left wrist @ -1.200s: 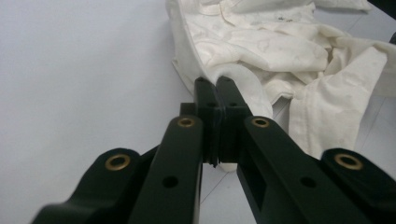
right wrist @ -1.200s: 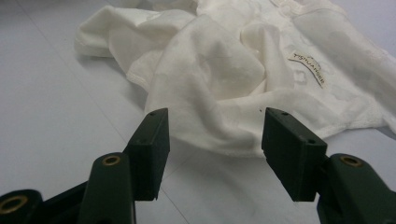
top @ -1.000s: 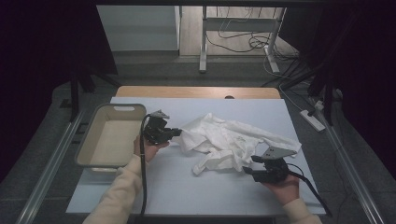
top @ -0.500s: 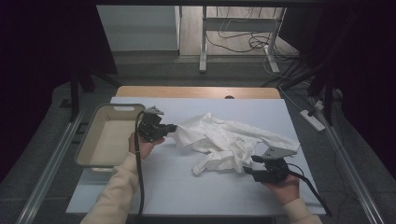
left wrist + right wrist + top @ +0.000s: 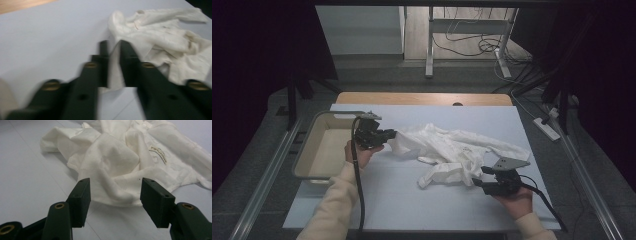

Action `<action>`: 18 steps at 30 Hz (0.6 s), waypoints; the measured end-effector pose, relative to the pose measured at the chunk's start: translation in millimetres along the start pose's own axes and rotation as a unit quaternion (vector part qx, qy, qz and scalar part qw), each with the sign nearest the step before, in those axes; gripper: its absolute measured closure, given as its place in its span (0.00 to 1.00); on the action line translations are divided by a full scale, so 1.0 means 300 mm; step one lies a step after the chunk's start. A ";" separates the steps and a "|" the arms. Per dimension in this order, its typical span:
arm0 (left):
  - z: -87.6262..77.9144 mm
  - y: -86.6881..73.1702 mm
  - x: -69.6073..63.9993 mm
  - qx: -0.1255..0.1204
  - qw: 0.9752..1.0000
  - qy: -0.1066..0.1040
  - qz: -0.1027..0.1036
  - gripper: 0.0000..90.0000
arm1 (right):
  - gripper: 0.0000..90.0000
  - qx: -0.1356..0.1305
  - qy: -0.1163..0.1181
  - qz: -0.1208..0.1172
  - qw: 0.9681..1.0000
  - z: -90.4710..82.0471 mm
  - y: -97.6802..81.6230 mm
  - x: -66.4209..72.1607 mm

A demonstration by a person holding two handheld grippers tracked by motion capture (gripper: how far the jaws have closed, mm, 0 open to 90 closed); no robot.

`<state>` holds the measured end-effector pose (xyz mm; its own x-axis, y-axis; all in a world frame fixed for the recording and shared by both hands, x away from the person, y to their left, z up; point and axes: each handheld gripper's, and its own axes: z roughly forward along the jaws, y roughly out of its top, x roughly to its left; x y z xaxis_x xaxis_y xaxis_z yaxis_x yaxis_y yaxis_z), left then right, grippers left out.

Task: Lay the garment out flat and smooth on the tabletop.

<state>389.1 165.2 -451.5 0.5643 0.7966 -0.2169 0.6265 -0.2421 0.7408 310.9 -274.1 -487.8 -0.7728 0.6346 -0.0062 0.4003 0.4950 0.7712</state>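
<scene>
We see a crumpled white garment (image 5: pixel 457 152) lying across the middle of the pale blue table (image 5: pixel 412 200), its bulk stretching from the left gripper (image 5: pixel 393 134) toward the right gripper (image 5: pixel 477 181). A small woven label (image 5: pixel 158 151) shows on the cloth in the right gripper view.

Our left gripper sits at the garment's left end, next to the beige tray (image 5: pixel 314 172) at the table's left edge. In the left gripper view (image 5: pixel 113 50) its jaws stand a narrow gap apart, having just been opening, with a thin fold of the white cloth between them; the picture is blurred, and we cannot tell whether the pads press on that fold.

Our right gripper rests low at the garment's near right edge. In the right gripper view (image 5: pixel 115 187) its jaws stand well apart, and the hem of the garment lies just beyond and between their tips, with nothing clamped.
</scene>
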 end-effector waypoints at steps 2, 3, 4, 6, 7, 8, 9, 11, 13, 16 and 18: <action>-0.009 0.001 -0.001 -0.008 1.000 0.000 0.002 0.70 | 0.46 0.000 0.000 0.000 1.000 0.000 0.000 0.000; -0.012 0.002 -0.005 -0.010 1.000 -0.001 0.005 0.70 | 0.46 0.000 0.000 0.000 1.000 0.000 0.000 0.000; -0.014 0.003 -0.009 -0.009 1.000 -0.004 0.010 0.69 | 0.46 -0.001 0.000 0.000 1.000 0.000 0.000 0.000; -0.013 0.007 -0.020 -0.009 1.000 -0.013 0.016 0.65 | 0.46 -0.002 0.001 0.000 1.000 0.000 0.001 0.001; -0.011 0.008 -0.025 -0.008 1.000 -0.018 0.020 0.65 | 0.46 -0.004 0.001 0.001 1.000 -0.001 0.001 0.002; -0.008 0.010 -0.031 -0.008 0.999 -0.026 0.022 0.63 | 0.46 -0.006 0.001 0.001 1.000 -0.002 0.001 0.002; -0.005 0.011 -0.036 -0.008 0.999 -0.034 0.024 0.61 | 0.46 -0.007 0.001 0.001 1.000 -0.004 0.002 0.002; 0.000 0.011 -0.046 -0.006 0.999 -0.042 0.028 0.60 | 0.46 -0.013 0.001 0.000 1.000 -0.008 0.004 0.003; 0.008 0.011 -0.056 -0.003 0.998 -0.046 0.031 0.58 | 0.46 -0.017 0.002 0.001 1.000 -0.009 0.005 0.003; 0.018 0.009 -0.067 0.002 0.998 -0.055 0.036 0.57 | 0.46 -0.018 0.004 0.000 1.000 -0.009 0.006 0.004; 0.028 0.008 -0.075 0.006 0.998 -0.058 0.039 0.57 | 0.46 -0.022 0.006 0.000 1.000 -0.010 0.008 0.006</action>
<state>382.3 142.2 -450.3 0.6692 0.7057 -0.2325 0.5850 -0.3074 0.7505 308.9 -273.5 -484.1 -0.7790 0.6270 0.0015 0.3788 0.4687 0.7980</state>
